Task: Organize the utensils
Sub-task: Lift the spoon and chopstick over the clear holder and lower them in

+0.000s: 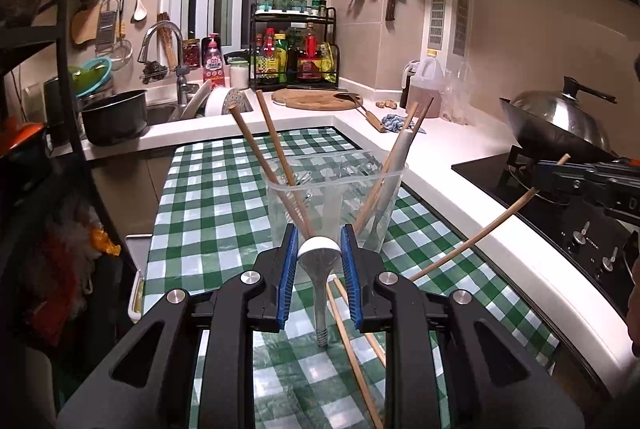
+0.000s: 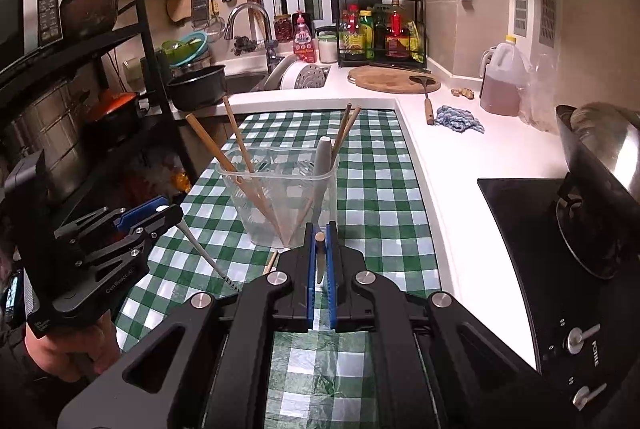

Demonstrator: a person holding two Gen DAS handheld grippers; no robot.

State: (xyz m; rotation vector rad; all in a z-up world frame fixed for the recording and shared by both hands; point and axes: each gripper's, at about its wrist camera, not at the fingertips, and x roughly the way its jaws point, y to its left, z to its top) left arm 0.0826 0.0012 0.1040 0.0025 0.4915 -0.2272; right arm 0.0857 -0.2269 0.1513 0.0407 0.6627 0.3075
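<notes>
Now holding two utensils above the checked cloth [image 1: 224, 189] on the desk [image 1: 448, 169]. Left gripper [image 1: 319, 249] pinching a white-capped metal tool [image 1: 318, 269] between its blue fingers [image 1: 289, 269], jaws only slightly apart around the handle, threaded tip hanging down toward the cloth. Right gripper [image 2: 319, 253] squeezing a single chopstick [image 2: 319, 257] with fingers [image 2: 309, 269] pressed nearly together; seen from the left camera, that chopstick slanting down and away from the gripper over the cloth's right edge. Standing just ahead of both grippers, a clear cup [image 1: 334, 197] already containing four chopsticks [image 1: 276, 165] leaning outward and a grey-handled utensil [image 2: 322, 165]. Lying flat on the cloth beneath the left gripper, two more chopsticks [image 1: 352, 349], crossing near the metal tool's tip.
</notes>
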